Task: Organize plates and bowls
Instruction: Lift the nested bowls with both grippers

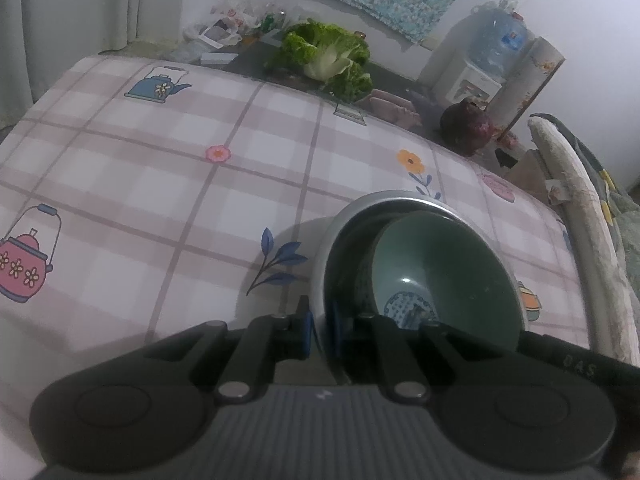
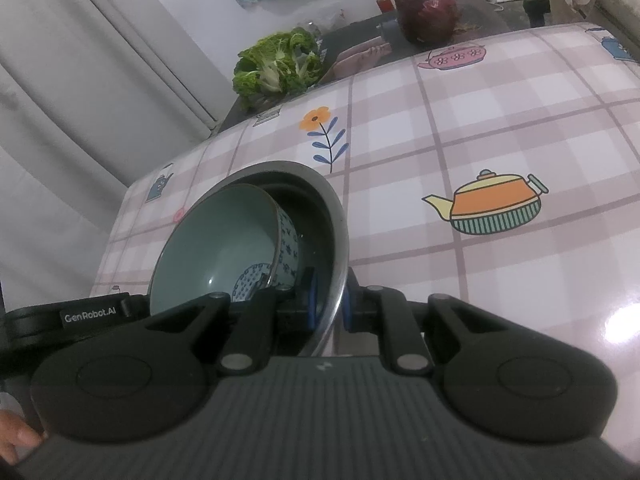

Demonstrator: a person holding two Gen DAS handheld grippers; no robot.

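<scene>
A steel bowl [image 1: 400, 197] [image 2: 325, 196] holds a green ceramic bowl [image 1: 440, 264] [image 2: 216, 240] with a blue-patterned outside, which leans tilted inside it. My left gripper [image 1: 320, 322] is shut on the steel bowl's near rim, one blue pad outside and one inside. My right gripper [image 2: 330, 304] is shut on the rim at the opposite side in the same way. Part of the other gripper's black body shows at the edge of each view. The steel bowl casts a shadow on the checked tablecloth [image 1: 160, 184] [image 2: 500, 120]; whether it rests on it I cannot tell.
Past the cloth's far edge lie a lettuce head [image 1: 326, 56] [image 2: 280, 64], a red cabbage [image 1: 466, 124] [image 2: 428, 10] and pale sausages [image 1: 396, 110]. A water dispenser [image 1: 480, 64] stands behind. Curtains [image 2: 100, 80] hang on the left; a padded rail [image 1: 576, 184] borders the right.
</scene>
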